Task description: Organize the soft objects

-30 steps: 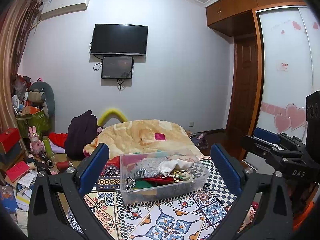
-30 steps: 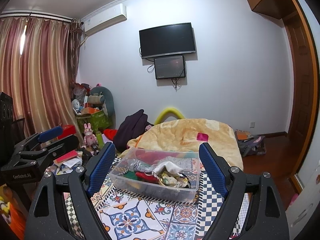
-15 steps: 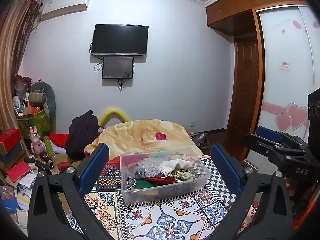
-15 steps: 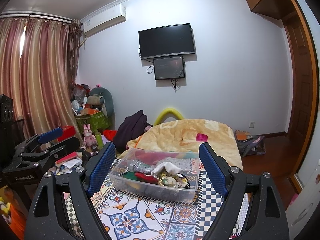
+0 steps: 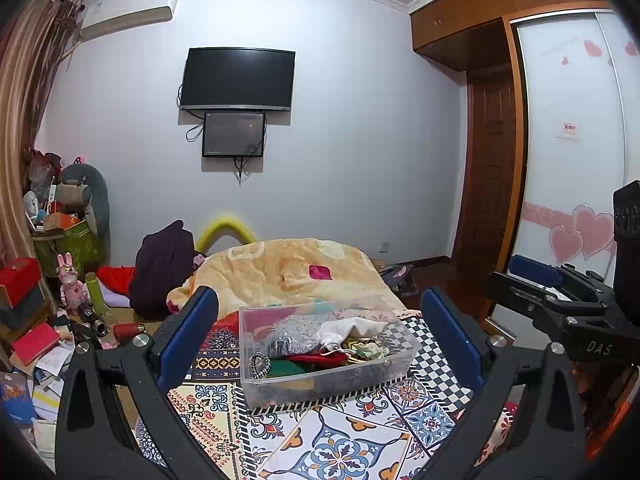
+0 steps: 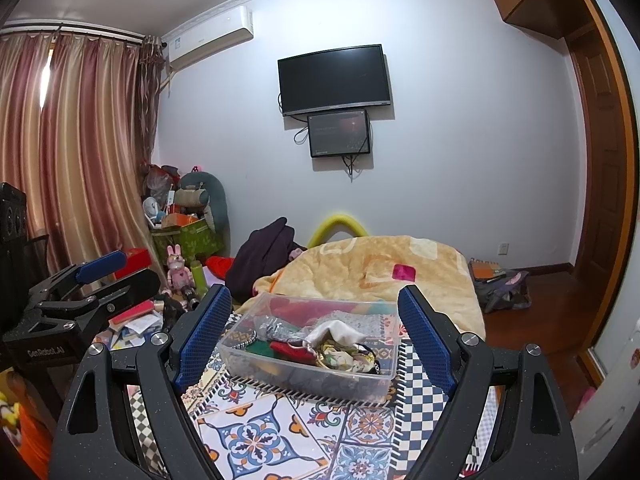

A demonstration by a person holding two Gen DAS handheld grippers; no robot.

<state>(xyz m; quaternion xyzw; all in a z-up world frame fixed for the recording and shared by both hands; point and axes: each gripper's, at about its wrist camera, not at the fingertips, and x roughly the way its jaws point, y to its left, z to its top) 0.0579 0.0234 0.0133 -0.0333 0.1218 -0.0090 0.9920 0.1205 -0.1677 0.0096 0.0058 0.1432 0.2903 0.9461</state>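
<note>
Both the left gripper [image 5: 320, 332] and right gripper [image 6: 314, 332] are hovering with jaws spread wide and empty, framing the clear box [image 5: 256, 384] just beyond them on the patterned cloth [image 5: 340, 440]. The soft things [image 6: 336, 330] are lying heaped inside it, so whether sorting is starting or ending is unclear. Any pick is needing one piece pinched alone; the box's long side is running left to right, angled slightly.

The clear plastic bin [image 6: 308, 376] holds white [image 6: 340, 330], red [image 6: 290, 350], green and grey fabrics. Under it lies a multicoloured tile-patterned cloth [image 6: 256, 436]; behind, a peach, possibly floral, blanket [image 6: 372, 272].
</note>
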